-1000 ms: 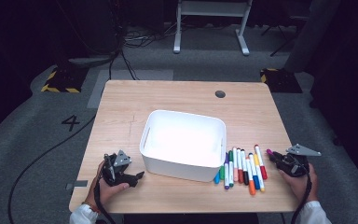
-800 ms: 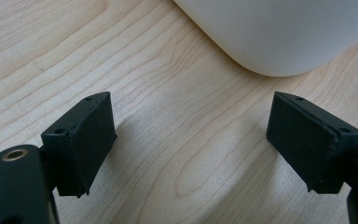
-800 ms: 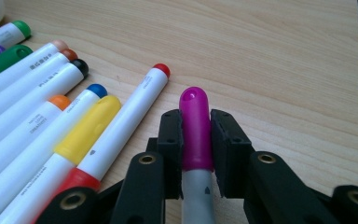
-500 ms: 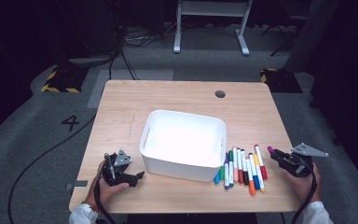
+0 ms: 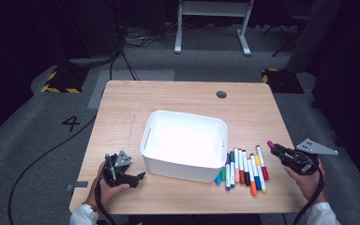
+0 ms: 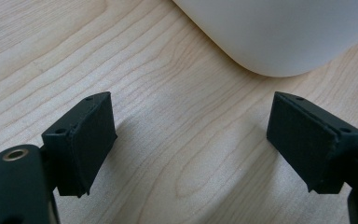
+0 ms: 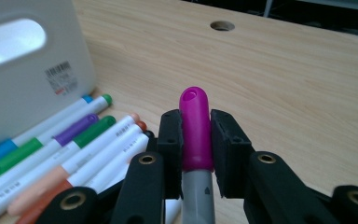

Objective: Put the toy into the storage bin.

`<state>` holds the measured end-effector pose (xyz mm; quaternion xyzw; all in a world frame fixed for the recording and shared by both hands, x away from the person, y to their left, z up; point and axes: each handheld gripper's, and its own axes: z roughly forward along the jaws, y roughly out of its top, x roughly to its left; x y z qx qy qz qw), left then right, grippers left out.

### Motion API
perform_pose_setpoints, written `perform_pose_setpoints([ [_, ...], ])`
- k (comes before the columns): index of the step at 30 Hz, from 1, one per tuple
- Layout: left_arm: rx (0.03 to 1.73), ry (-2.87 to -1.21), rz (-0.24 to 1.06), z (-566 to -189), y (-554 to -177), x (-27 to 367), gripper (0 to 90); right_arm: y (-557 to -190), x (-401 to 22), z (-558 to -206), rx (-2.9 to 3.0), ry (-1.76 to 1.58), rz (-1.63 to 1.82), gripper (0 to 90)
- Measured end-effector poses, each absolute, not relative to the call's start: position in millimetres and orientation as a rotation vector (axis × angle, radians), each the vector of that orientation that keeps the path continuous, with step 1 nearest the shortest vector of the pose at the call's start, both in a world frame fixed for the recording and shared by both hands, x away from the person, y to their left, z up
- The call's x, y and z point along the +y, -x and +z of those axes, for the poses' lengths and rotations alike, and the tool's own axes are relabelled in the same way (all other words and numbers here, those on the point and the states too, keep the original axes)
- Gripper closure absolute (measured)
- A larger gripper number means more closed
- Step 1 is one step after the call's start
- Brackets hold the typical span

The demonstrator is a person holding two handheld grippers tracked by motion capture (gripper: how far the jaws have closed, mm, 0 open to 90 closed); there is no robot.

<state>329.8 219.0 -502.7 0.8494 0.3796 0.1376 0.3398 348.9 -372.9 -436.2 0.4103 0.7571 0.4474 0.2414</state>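
My right gripper is shut on a marker with a magenta cap, held above the table's right edge. A row of several coloured markers lies on the wood just right of the white bin. At the front left, my left gripper rests on the table with its jaws wide apart and bare wood between them. The bin's rounded corner lies just ahead of it.
The wooden table has a round cable hole near its far edge. A barcode label sits on the bin's end wall below a handle slot. Dark floor, cables and a white stand lie beyond the table.
My right gripper has lifted the magenta-capped marker up off the table beside the row. The left hand has stayed put.
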Motion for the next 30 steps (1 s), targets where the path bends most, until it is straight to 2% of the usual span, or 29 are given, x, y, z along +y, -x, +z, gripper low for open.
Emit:
perform_pose_setpoints([
  [20,0.986,-2.213,0.357,-503,-330,219,15.5,-356,-313,-356,2.152,-0.872,1.340,75.0],
  [30,0.986,-2.212,0.357,-503,-330,219,15.5,-359,-283,-333,2.188,-0.801,1.381,75.0],
])
